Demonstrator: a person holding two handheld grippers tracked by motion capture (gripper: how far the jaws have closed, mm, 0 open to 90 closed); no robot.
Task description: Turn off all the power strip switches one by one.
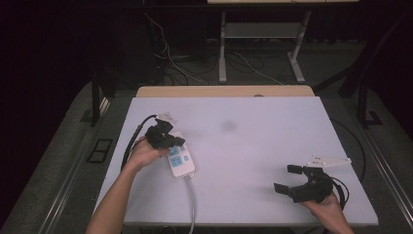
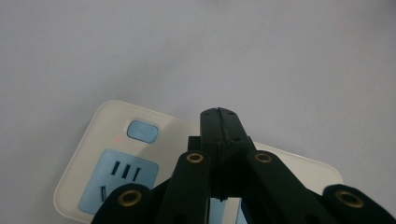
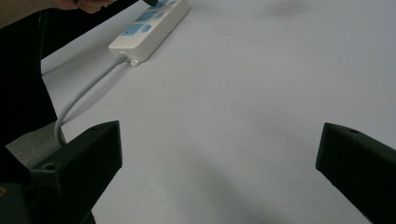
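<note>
left claw (image 2: 218, 112) closed over power strip (image 2: 140, 154).

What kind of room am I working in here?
Likely a lab or recording studio: a plain white table bearing one power strip, dark curtains around it, and loose cables on the floor behind.

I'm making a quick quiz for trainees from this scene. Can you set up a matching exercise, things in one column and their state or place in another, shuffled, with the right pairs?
Things:
1. left tool
2. right tool
3. power strip
4. cord

States or places:
A. runs off the near edge of the table
B. jaws wide apart, nothing between them
C. white with blue sockets, lying flat
D. jaws closed together, above the power strip

Pairs: 1-D, 2-B, 3-C, 4-A
</note>
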